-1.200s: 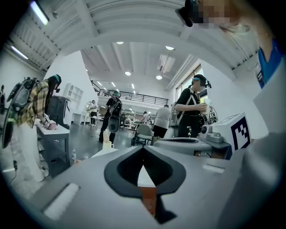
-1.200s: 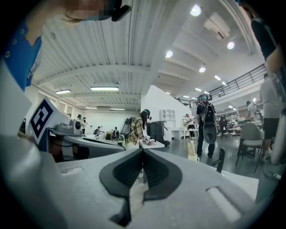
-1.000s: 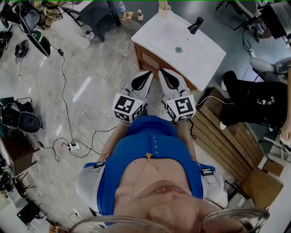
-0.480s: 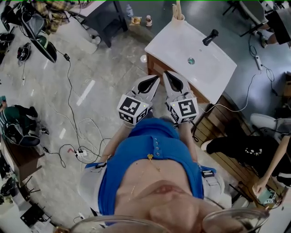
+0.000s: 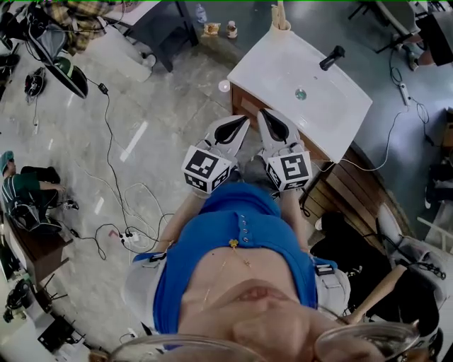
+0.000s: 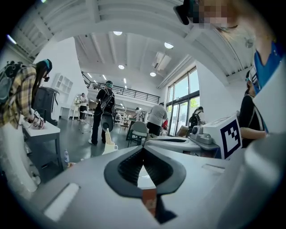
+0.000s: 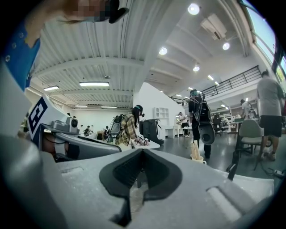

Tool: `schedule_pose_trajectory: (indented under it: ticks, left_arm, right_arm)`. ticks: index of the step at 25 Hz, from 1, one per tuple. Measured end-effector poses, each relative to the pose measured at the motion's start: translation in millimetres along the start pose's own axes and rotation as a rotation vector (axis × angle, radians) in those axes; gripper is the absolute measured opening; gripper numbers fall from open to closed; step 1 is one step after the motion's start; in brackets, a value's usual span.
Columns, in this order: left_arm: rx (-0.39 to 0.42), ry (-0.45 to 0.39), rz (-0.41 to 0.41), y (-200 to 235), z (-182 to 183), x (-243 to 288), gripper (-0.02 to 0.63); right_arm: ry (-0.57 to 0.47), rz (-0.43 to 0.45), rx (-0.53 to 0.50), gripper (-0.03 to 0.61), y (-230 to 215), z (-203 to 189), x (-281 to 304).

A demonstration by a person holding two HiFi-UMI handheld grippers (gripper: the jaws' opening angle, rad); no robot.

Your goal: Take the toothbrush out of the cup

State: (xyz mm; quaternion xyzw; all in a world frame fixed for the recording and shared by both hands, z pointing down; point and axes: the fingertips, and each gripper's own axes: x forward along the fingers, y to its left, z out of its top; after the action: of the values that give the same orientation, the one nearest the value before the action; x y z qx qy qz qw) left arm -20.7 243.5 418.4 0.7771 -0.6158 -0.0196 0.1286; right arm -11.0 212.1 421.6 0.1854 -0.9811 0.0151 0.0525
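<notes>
Tools: left tool [image 5: 237, 126] and right tool [image 5: 269, 120] are both sitting pressed together, empty.
Risk: cup [image 5: 279, 21] is perching at desk's [image 5: 269, 63] 11 o'clock corner; closed-up tools could topple it.

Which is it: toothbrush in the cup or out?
In. The toothbrush stands upright in the cup at the washbasin counter's far corner; the left gripper and right gripper are shut, short of it.

White washbasin [image 5: 269, 71] with black tap [image 5: 331, 58]
</notes>
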Motion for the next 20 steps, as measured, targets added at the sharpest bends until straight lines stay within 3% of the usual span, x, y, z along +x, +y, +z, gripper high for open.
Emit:
schedule_pose_trajectory:
  ticks: [7, 20]
  left_arm:
    - [-0.005, 0.004, 0.025, 16, 4, 32, 0.002]
    - [0.014, -0.014, 0.051, 37, 43, 146, 0.002]
  right_arm:
    - [0.003, 0.028, 0.003, 0.002, -30, -1, 23]
    - [-0.017, 0.077, -0.017, 0.002, -137, 24, 63]
